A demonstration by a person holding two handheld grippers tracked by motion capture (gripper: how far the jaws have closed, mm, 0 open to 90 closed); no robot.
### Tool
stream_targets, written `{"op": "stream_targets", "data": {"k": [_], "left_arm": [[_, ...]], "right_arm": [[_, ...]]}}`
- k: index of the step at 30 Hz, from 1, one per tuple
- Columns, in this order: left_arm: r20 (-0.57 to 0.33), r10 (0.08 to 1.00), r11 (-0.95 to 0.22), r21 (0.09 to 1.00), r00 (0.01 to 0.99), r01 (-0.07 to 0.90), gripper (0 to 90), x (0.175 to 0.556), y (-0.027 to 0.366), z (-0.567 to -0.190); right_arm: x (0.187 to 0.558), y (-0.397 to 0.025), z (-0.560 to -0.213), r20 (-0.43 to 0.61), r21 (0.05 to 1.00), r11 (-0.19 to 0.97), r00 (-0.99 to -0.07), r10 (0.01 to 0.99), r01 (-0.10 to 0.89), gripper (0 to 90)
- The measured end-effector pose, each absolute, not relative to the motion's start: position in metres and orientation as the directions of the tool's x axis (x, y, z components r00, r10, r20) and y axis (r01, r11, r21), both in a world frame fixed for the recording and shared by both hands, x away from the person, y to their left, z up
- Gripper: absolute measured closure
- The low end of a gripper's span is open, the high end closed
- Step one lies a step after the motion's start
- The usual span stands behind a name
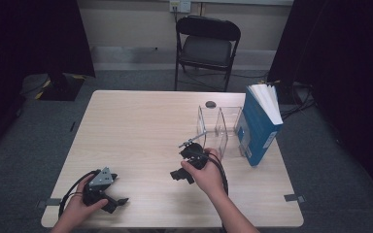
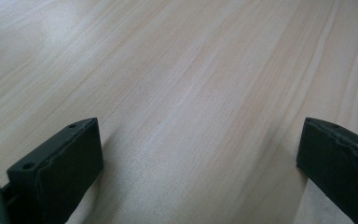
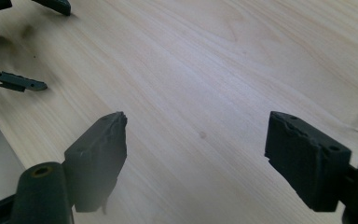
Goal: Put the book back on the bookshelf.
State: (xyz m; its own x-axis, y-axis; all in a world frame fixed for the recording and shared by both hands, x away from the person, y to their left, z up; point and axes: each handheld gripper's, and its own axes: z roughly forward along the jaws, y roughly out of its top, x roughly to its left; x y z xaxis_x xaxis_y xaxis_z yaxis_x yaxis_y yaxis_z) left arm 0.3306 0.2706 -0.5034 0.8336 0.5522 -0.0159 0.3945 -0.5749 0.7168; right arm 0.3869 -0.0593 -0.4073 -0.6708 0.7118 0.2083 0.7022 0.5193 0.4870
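Beside clear holder (image 1: pixel 217 127), we are resting right gripper (image 1: pixel 184 162), jaws gaping, gripping nothing. Book (image 1: pixel 261 124) leaning upright just beyond holder, spine vertical. Left gripper (image 1: pixel 111 196) sitting far off, likewise wide, empty; right nearer.

A clear plastic holder (image 1: pixel 217 128) stands upright on the right half of the pale wooden worktop (image 1: pixel 141 131), just beyond the right claw (image 1: pixel 181 161). It is see-through, box-shaped and open at the top, with thin walls that split it into compartments side by side; whether anything lies inside cannot be told. A thick book (image 1: pixel 260 124) with a teal-blue cover stands on end at the holder's right side, tilted, its white pages fanned open at the top and a pale label near its lower edge.
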Motion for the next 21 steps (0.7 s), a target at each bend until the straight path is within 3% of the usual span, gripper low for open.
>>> {"op": "stream_targets", "data": {"k": [21], "left_arm": [[-0.016,0.552,-0.575,0.717,0.834,0.394,0.0,0.331,0.271,-0.503]], "right_arm": [[0.388,-0.050,-0.433,0.214,0.468,0.543,-0.686,0.695,0.697,20.5]]}}
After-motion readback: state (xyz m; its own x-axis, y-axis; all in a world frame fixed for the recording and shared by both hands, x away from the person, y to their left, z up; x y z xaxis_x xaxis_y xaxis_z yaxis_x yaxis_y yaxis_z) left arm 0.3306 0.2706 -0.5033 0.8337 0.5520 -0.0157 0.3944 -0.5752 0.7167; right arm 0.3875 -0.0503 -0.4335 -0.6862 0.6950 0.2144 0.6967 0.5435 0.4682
